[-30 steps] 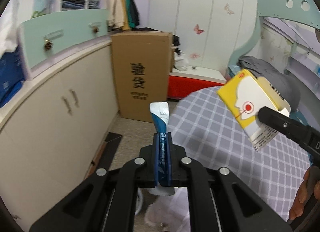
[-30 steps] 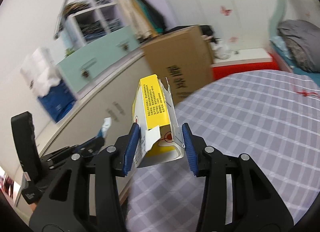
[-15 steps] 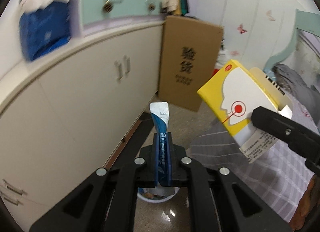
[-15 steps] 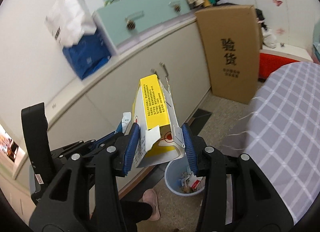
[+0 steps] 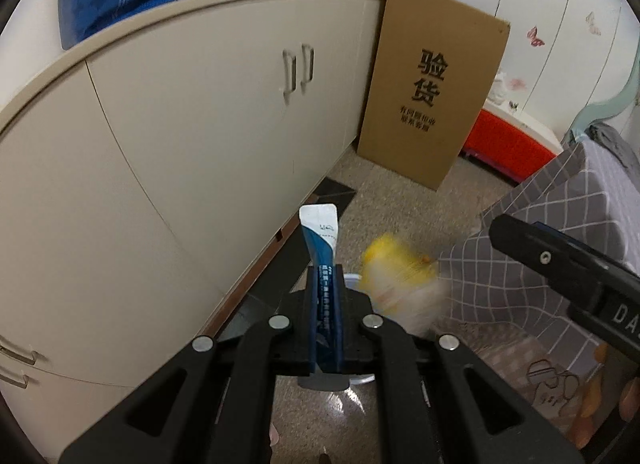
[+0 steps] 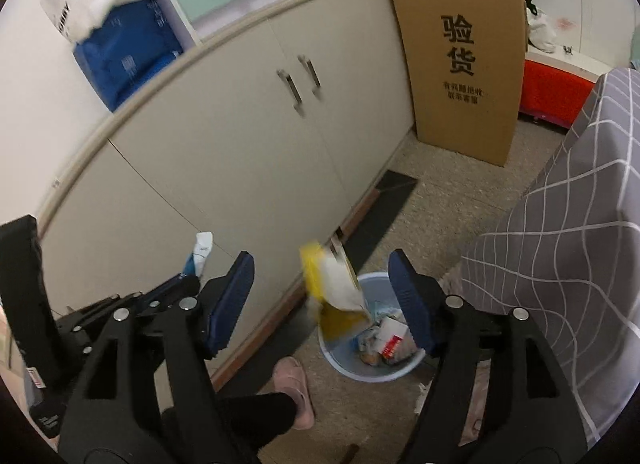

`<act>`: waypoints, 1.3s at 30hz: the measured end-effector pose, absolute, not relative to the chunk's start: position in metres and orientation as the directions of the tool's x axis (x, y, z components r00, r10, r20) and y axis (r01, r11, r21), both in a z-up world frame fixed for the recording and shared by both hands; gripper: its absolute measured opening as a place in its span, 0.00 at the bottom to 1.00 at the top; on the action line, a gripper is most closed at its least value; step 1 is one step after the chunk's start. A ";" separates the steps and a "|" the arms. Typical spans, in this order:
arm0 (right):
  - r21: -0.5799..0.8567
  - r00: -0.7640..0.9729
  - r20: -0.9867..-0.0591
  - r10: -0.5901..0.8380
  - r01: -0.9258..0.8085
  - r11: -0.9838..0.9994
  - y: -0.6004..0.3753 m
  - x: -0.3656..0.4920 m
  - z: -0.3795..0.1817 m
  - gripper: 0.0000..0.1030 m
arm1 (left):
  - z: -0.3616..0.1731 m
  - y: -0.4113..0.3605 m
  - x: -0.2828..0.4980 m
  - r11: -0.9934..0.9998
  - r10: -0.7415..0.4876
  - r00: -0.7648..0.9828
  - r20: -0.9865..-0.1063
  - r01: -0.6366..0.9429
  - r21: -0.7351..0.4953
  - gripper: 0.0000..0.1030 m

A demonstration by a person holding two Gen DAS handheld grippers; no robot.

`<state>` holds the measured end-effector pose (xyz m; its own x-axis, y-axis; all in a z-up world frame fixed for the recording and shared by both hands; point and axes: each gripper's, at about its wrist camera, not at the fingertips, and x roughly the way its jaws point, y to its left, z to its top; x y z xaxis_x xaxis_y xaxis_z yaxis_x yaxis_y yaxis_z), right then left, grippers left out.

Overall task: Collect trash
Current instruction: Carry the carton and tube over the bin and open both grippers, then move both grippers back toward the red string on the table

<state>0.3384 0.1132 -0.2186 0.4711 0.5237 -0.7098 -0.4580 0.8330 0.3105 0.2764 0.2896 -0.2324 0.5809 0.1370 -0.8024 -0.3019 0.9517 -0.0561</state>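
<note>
The yellow-and-white carton shows in the left wrist view as a motion-blurred smear in mid-air, just right of the left gripper and touching neither tool. That gripper is clamped tight on a flat blue-and-white tube, whose long axis runs straight ahead along the fingers, its crimped white end pointing away towards the speckled floor. A smooth cream cabinet with two metal handles curves along the left; a tall brown cardboard box printed with black characters leans at its far end. A grey checked bedcover hangs at right, and one black finger of the right gripper crosses in front of it.

In the right wrist view the right gripper has just been opening: its ribbed blue pads stand wide apart, and the carton hangs loose between them, clear of both, tilted with its yellow end uppermost. Directly beneath sits a round pale-blue plastic bin already holding crumpled wrappers. A pink slipper on a dark-trousered leg stands just beside the bin. The left gripper and its tube lie at lower left, against the cabinet front.
</note>
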 end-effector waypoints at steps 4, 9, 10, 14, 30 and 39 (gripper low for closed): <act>0.246 0.504 -0.707 0.496 -0.482 0.841 0.109 0.333 -0.208 0.69 | -0.237 0.288 0.280 0.954 0.130 0.574 -0.808 -0.293 -0.055 0.06; 0.197 0.565 -0.677 0.473 -0.480 0.855 0.095 0.325 -0.192 0.71 | -0.234 0.277 0.288 0.960 0.112 0.576 -0.810 -0.272 -0.060 0.07; 0.189 0.576 -0.669 0.470 -0.480 0.857 0.092 0.324 -0.189 0.72 | -0.232 0.273 0.288 0.962 0.112 0.577 -0.809 -0.268 -0.058 0.07; 0.174 0.611 -0.636 0.470 -0.481 0.860 0.081 0.318 -0.179 0.73 | -0.226 0.263 0.291 0.967 0.106 0.583 -0.806 -0.249 -0.053 0.07; 0.206 0.658 -0.592 0.465 -0.433 0.877 0.053 0.318 -0.172 0.74 | -0.213 0.241 0.307 0.973 0.094 0.596 -0.797 -0.223 -0.052 0.15; 0.226 0.661 -0.586 0.468 -0.421 0.878 0.045 0.319 -0.170 0.74 | -0.214 0.245 0.311 0.958 0.107 0.603 -0.791 -0.275 -0.080 0.75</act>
